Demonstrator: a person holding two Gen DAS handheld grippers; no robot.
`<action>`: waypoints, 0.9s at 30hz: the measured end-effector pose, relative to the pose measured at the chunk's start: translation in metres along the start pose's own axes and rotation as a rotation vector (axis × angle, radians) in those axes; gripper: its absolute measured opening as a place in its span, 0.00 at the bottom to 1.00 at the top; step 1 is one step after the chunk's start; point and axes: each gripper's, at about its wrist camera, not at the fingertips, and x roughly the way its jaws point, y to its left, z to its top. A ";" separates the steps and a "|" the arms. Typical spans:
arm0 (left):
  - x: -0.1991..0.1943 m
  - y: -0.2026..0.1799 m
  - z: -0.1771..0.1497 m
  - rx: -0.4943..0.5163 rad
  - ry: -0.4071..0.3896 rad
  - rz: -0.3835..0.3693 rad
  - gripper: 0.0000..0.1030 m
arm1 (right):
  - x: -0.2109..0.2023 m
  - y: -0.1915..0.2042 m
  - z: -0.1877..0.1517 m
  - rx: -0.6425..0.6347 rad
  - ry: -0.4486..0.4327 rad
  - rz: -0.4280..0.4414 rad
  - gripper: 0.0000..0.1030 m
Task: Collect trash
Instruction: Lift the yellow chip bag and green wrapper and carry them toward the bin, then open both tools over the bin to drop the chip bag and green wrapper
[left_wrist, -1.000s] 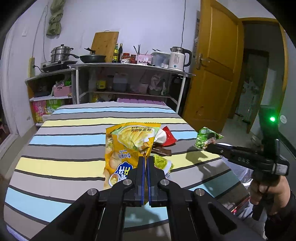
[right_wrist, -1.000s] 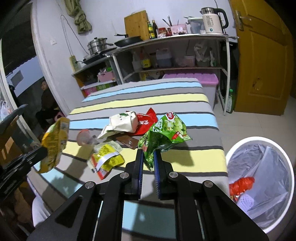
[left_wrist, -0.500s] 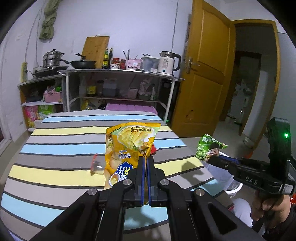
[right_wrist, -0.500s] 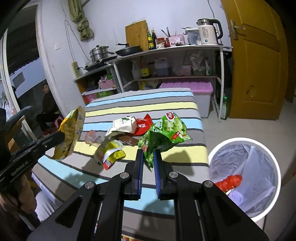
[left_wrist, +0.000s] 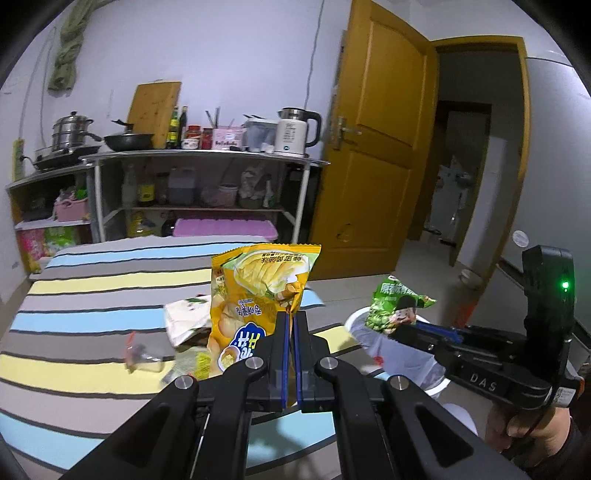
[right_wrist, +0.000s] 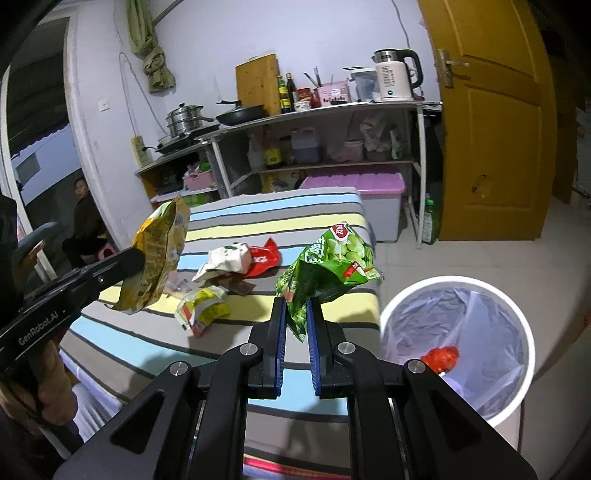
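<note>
- Both tongs are loaded: the left gripper (left_wrist: 290, 321) is clenched on the bottom edge of a yellow chip bag (left_wrist: 258, 291), and the right gripper (right_wrist: 296, 314) is clamped on a crumpled corner of a green snack bag (right_wrist: 327, 269). Each bag hangs in the air clear of the striped table (right_wrist: 280, 206).
- Each bag is held only by a thin fold. My worry is that a quick swing lets the slick foil slide out of the pads, so the bag lands on the floor or back on the table.
- At the near right, on the floor just beside the table's right edge, stands the white bin (right_wrist: 458, 347), lined with a loose plastic bag. The green bag is near it but not yet over the opening; letting go early would likely drop it against the rim or the table edge.
- Carried to the bin together, the two grippers could knock each other, or the yellow bag could snag the liner.
- More wrappers (right_wrist: 236, 258) lie mid-table; a low pass with either bag could sweep them off.
</note>
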 end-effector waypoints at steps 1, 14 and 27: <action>0.003 -0.004 0.001 0.004 0.001 -0.009 0.02 | -0.001 -0.003 0.000 0.003 -0.001 -0.005 0.11; 0.053 -0.059 0.007 0.059 0.038 -0.137 0.02 | -0.017 -0.058 -0.009 0.085 -0.009 -0.117 0.11; 0.111 -0.110 -0.002 0.126 0.120 -0.234 0.02 | -0.021 -0.112 -0.022 0.184 0.007 -0.191 0.11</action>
